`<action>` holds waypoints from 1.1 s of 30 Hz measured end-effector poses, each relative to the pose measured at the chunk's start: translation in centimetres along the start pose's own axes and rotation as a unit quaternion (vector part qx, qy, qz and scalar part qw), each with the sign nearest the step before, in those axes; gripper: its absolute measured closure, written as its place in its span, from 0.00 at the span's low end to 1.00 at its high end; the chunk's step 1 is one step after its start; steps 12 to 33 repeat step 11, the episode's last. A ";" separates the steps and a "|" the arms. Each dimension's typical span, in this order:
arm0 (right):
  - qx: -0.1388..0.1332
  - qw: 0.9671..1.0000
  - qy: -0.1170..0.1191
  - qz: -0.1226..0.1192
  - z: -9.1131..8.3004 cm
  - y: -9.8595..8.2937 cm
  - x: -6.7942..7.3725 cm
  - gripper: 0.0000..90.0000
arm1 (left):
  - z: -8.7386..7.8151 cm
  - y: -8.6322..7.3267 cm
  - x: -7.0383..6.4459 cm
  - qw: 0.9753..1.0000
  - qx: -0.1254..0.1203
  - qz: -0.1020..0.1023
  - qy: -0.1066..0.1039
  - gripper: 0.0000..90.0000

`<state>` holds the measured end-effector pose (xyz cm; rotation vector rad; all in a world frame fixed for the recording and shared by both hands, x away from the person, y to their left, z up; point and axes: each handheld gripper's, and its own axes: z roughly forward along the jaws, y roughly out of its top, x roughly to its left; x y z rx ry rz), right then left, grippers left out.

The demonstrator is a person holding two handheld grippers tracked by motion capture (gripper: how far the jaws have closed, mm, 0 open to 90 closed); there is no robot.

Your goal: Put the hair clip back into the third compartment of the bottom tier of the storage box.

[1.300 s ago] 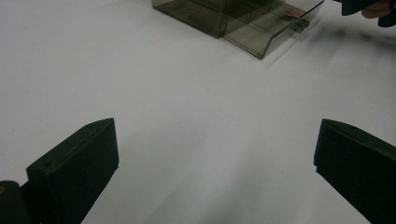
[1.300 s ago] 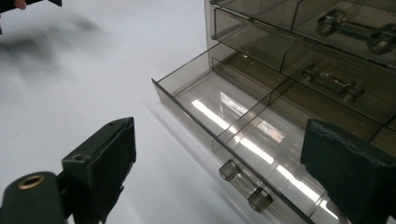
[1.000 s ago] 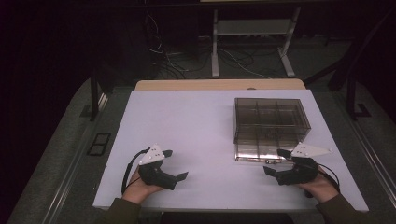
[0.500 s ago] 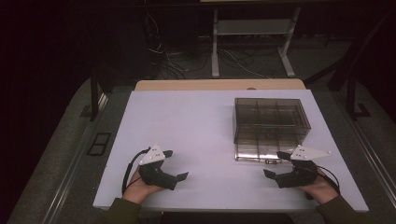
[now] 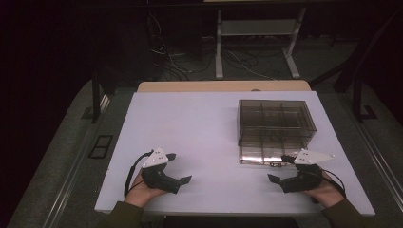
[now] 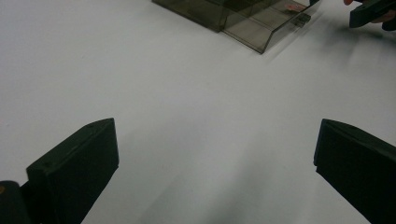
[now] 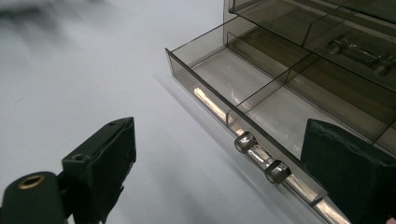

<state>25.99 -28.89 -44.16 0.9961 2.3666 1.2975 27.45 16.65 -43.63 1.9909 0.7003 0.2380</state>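
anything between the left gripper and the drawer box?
Nothing: bare white table runs from the left gripper to the smoked clear drawer box. The high view and the left gripper view both show it.

The room is dim in the high view: the floor and everything beyond the counter [image 5: 199, 137] sink into near black, while the white top itself is evenly lit from above and reads slightly bluish. That view is soft and grainy, with fine detail lost. Shadows on the counter are faint and diffuse. In the left gripper view the near jaws are out of focus and a smeared shadow lies at the far right. In the right gripper view the smoky clear drawer box [image 7: 289, 84] catches small bright glints along its front edge and handle; the top left corner is blurred.
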 end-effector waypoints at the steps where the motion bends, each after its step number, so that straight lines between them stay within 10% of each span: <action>1: 0.000 1.000 0.000 0.000 0.0 0.0 0.0 0.11 | 0.0 0.0 0.0 1.000 0.000 0.000 0.000 0.00; 33: 0.001 1.000 0.001 -0.005 0.0 0.0 0.1 0.11 | 0.1 -0.1 0.0 1.000 0.008 0.003 0.002 0.00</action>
